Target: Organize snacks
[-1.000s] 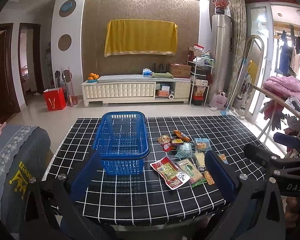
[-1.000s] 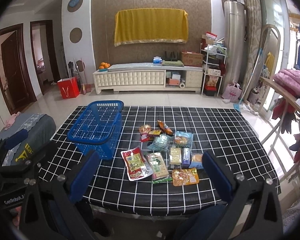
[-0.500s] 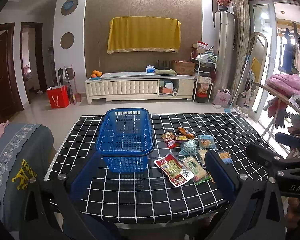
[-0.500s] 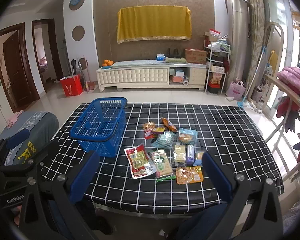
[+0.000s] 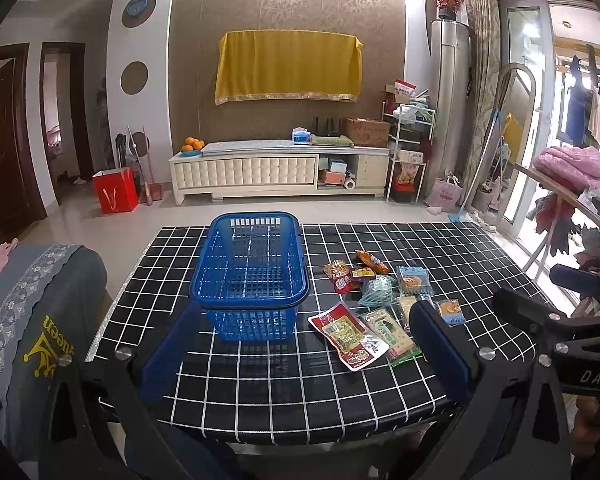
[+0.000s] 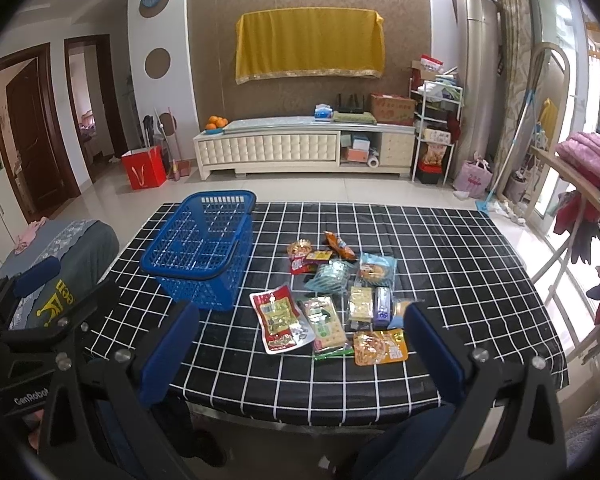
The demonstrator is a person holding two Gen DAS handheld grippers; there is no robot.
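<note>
An empty blue plastic basket [image 5: 252,276] [image 6: 204,250] stands on the black grid-patterned table [image 5: 260,384] [image 6: 460,264], left of centre. Right of it lie several snack packets: a red-and-white pouch [image 5: 348,336] [image 6: 280,324], a green-labelled pack [image 5: 388,332] [image 6: 324,322], an orange pack [image 6: 380,346] and smaller ones behind. My left gripper [image 5: 304,344] hovers open above the table's near edge, in front of the basket. My right gripper [image 6: 300,350] is open too, just short of the packets. Neither holds anything.
A chair back draped in grey cloth [image 5: 32,320] [image 6: 56,248] stands at the table's left side. A clothes rack with pink bedding [image 5: 576,172] is on the right. Beyond the table are bare floor and a white TV cabinet [image 5: 280,172].
Both grippers have drifted slightly toward the table, so basket and packets sit a little higher and nearer in both views. Nothing on the table has moved.
</note>
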